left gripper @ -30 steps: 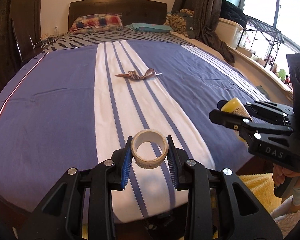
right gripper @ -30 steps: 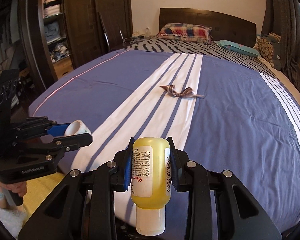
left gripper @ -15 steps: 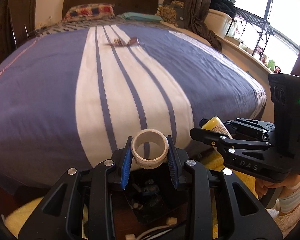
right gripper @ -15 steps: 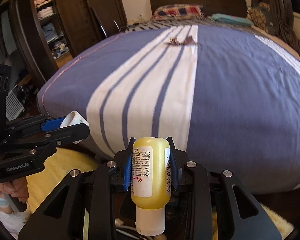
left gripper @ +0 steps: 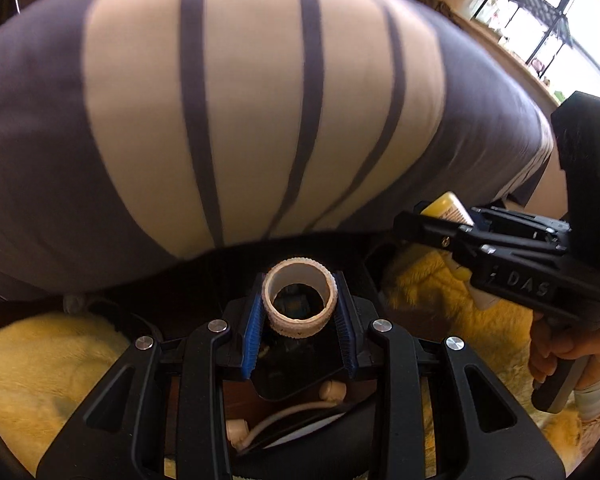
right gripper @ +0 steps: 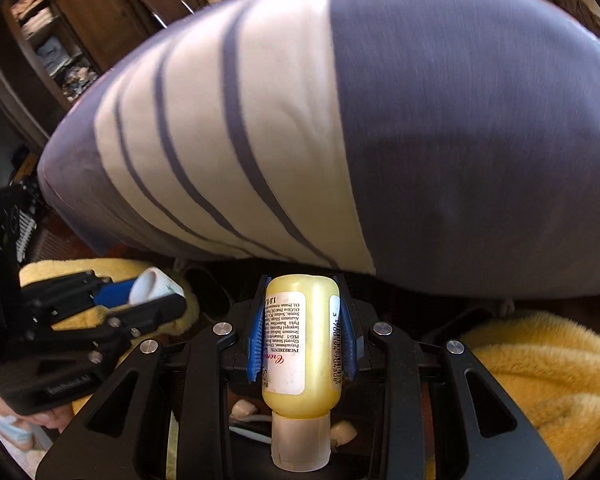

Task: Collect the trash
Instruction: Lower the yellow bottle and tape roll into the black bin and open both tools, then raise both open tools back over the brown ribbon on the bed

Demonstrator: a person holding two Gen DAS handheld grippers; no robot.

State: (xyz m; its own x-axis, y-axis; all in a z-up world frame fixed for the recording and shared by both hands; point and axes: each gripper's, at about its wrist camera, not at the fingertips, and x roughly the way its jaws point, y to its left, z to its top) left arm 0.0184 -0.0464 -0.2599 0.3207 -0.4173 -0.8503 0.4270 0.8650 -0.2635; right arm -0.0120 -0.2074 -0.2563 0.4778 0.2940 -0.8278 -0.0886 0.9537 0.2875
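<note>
Left wrist view: left gripper [left gripper: 299, 312] tilted down past foot of bed, blue pads clamped on a white tape roll [left gripper: 299, 305], jaws partway apart, roll's width. Through the roll & below it: dark bin [left gripper: 296, 376] w/ black liner, holding small whitish bits & a white cord; contents otherwise too dark to ID. Yellow fluffy rug [left gripper: 40, 364] either side of bin. Striped bedspread [left gripper: 260, 100] fills top, blurred.

Right wrist view: right gripper [right gripper: 302, 328] also partway closed, gripping a yellow lotion bottle [right gripper: 300, 344], cap toward camera, label readable. Same bin beneath, whitish scraps by the cap. Both items held in air over bin, not in it.
</note>
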